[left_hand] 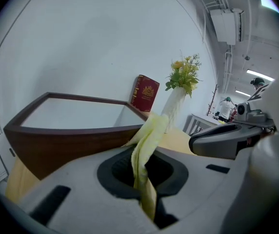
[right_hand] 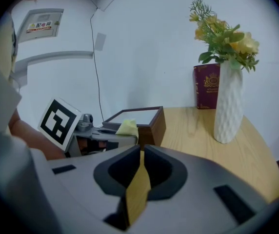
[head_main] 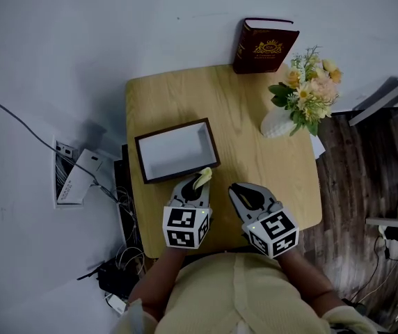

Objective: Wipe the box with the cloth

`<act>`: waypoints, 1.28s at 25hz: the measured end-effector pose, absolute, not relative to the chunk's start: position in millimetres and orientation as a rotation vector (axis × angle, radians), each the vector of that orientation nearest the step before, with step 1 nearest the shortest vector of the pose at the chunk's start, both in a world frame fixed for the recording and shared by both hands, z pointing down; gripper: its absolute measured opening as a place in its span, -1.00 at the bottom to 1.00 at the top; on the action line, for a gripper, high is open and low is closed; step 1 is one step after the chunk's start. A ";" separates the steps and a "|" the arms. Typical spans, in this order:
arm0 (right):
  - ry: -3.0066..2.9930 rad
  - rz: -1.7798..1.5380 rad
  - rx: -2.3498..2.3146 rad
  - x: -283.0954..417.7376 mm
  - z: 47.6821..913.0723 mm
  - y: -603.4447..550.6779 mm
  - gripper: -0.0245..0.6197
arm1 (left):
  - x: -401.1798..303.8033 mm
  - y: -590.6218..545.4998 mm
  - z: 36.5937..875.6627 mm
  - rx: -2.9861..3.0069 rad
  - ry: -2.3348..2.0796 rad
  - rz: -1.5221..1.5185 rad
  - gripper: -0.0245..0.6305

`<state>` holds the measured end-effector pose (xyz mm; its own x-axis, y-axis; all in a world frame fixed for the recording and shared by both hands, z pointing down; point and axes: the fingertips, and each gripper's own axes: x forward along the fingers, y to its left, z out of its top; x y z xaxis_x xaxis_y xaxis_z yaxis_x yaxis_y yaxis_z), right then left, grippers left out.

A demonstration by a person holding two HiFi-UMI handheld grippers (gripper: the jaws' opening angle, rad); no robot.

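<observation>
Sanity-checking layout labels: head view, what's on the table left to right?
box → book → vase of flowers

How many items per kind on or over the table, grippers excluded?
Brown-framed rectangular box, white inside: 1
Dark red hardcover book: 1
White textured vase with flowers: 1
Pale yellow cloth, held by left gripper: 1
Total: 4
</observation>
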<state>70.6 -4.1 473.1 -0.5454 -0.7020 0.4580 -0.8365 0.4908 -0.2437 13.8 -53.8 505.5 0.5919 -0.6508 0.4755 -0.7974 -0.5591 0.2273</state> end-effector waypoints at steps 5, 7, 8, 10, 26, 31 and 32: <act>-2.423 0.661 1.326 79.0 475.4 -0.7 -0.79 | 34.2 -53.3 506.0 2.437 -1.087 0.490 -0.84; -2.420 0.667 1.336 81.9 475.6 0.4 -0.79 | 40.7 -52.9 506.9 2.446 -1.064 0.491 -0.84; -2.418 0.669 1.340 83.4 475.8 0.9 -0.79 | 43.9 -52.5 507.3 2.450 -1.052 0.492 -0.84; -2.414 0.673 1.343 86.1 476.6 1.8 -0.79 | 50.3 -51.6 507.9 2.459 -1.027 0.494 -0.84; -2.454 0.632 1.279 74.2 472.1 -8.7 -0.79 | 24.8 -29.8 439.6 2.537 -1.081 0.306 -0.84; -2.482 0.602 1.231 61.1 467.8 -14.2 -0.78 | -11.8 -28.2 425.3 2.502 -1.210 0.253 -0.84; -2.489 0.598 1.221 58.1 466.6 -15.1 -0.78 | -19.1 -28.0 423.1 2.492 -1.237 0.242 -0.84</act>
